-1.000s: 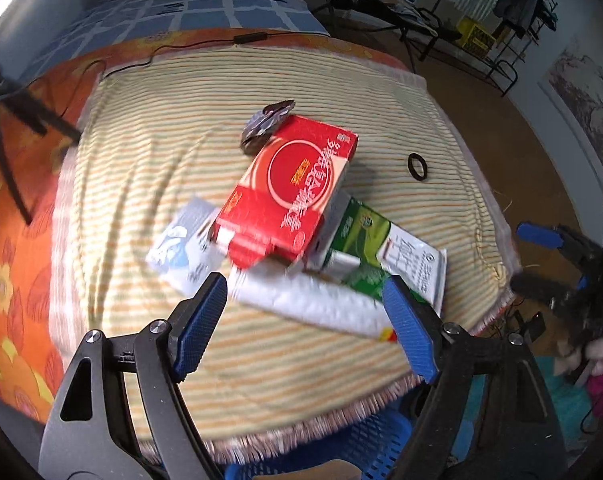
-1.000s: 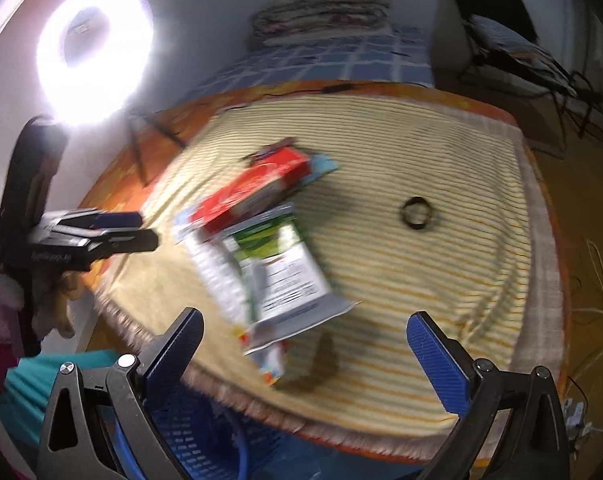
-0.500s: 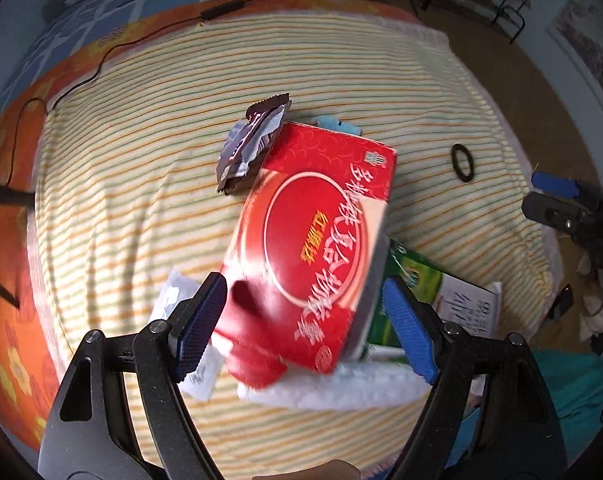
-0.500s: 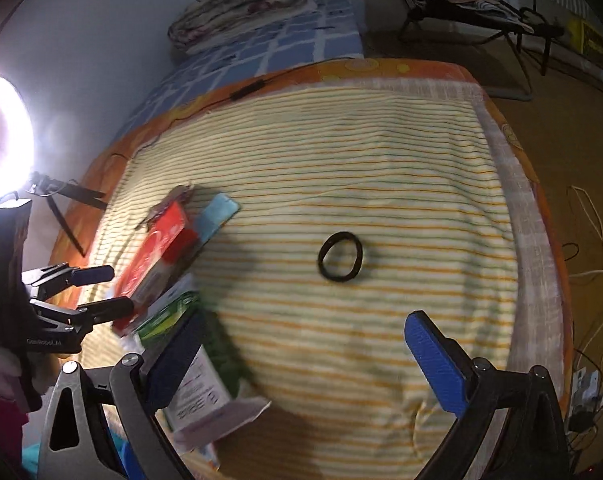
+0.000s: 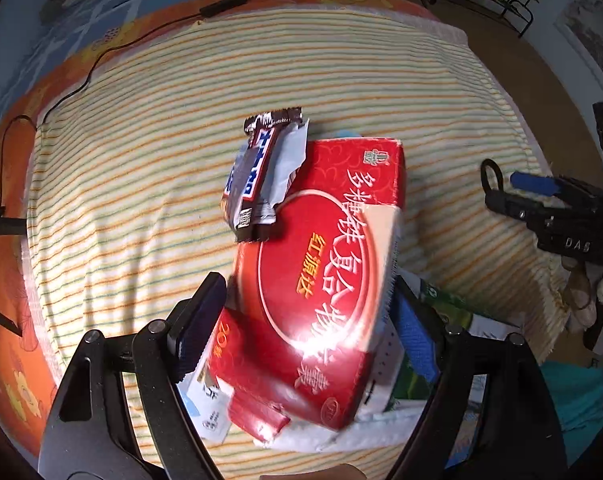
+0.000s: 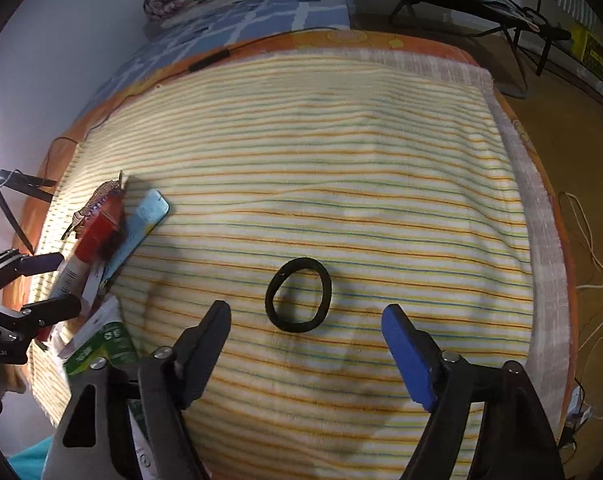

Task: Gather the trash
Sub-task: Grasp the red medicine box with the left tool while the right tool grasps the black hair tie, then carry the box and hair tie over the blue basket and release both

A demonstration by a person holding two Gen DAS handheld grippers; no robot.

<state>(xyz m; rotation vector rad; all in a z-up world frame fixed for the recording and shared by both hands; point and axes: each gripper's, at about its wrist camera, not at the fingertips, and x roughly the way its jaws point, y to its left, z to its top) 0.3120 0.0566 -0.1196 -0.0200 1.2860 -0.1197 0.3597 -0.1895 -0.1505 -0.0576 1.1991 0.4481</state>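
Striped blanket [image 6: 381, 152] under everything. Red box [image 5: 321, 280] now between the jaws of the left gripper [image 5: 307, 320], where a second ago it lay ahead of them; jaws wide, pads beside its edges, contact not clear. Wrapper [image 5: 261, 172] ahead of those jaws, on the box's far end. Right gripper [image 6: 305, 344] closing, nothing between its jaws; black band [image 6: 298, 295] just ahead, nearer than before. Probably two pickups about to start.

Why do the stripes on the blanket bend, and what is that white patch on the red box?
Both views use a fisheye lens, so the striped blanket bulges and corners go dark. In the left wrist view, glare whitens the red box near its lower edge; the right wrist view has a bright wash at its left edge.
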